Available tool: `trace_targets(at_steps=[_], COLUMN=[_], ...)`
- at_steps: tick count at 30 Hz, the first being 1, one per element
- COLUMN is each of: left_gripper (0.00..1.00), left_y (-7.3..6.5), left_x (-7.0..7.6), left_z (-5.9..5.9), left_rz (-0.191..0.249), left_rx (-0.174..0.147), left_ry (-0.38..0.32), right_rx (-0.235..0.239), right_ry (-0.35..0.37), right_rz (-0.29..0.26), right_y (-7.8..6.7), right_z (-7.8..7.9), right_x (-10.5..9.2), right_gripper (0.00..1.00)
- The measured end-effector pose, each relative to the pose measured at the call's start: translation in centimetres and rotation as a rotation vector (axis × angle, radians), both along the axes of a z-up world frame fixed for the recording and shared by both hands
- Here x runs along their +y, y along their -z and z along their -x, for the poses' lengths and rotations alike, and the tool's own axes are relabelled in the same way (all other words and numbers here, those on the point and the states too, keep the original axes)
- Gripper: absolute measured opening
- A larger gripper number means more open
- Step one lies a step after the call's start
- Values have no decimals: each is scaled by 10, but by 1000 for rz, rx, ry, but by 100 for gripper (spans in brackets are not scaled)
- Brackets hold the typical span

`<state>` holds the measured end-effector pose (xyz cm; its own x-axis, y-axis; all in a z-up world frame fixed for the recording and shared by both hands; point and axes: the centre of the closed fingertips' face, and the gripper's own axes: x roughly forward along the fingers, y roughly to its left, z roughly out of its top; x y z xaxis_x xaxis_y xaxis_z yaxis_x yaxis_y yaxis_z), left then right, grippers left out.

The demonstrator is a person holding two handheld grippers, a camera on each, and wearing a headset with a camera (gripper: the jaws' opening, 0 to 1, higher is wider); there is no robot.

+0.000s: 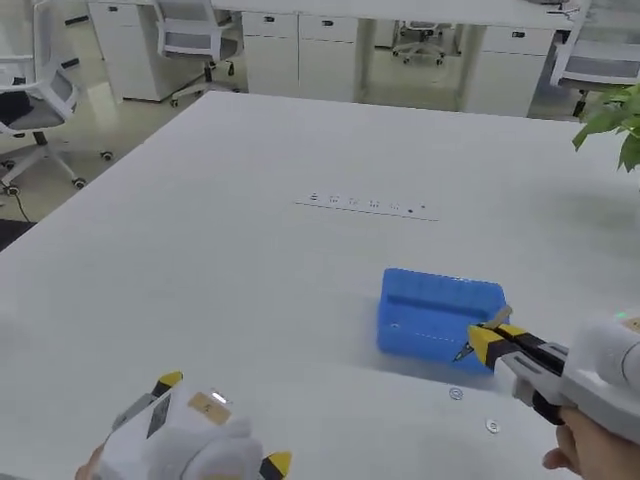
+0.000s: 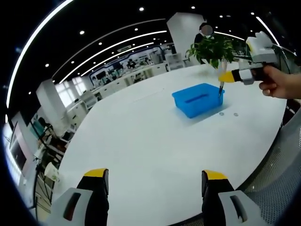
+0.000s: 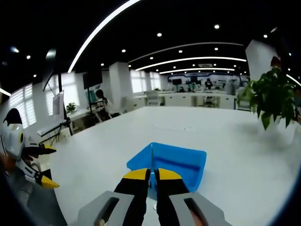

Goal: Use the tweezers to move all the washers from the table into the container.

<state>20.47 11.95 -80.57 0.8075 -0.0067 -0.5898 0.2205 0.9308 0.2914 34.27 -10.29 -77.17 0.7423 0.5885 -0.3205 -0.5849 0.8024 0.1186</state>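
Washers (image 1: 456, 394), two of them, lie on the white table (image 1: 250, 250) just under and to the near side of our right gripper (image 1: 484, 342), outside the blue container (image 1: 430, 300). The right gripper's jaws are pinched narrow on the tweezers (image 3: 152, 156), whose tips point down at the container's near wall; we cannot tell whether they carry a washer. Our left gripper (image 2: 155, 174) hangs well apart to its left, jaws spread wide, holding nothing.

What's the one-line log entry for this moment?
right gripper: shut on tweezers, tips at container near edge | left gripper: open, holding nothing | washers: two on table beside container
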Motion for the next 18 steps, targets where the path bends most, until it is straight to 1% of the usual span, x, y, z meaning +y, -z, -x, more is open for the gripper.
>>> trace_targets(at_steps=[2,4,7,11,14,18], left_gripper=[83,83,83,83,83,83], left_y=[0,1,2,3,2,1], left_x=[0,0,-1,0,0,1], left_z=[0,0,0,1,1,1], left_rz=[3,1,-2,-5,-3,-2], left_rx=[0,5,9,18,12,9], left_ry=[-1,0,5,0,-4,-8], right_rx=[16,20,28,61,64,79], right_ry=[0,0,5,7,15,19], right_rz=[6,23,32,45,72,67], right_y=[6,11,16,28,34,37], right_z=[1,1,1,2,2,3], right_x=[-1,-3,-5,-7,-11,-13], right_gripper=[2,2,2,2,2,2])
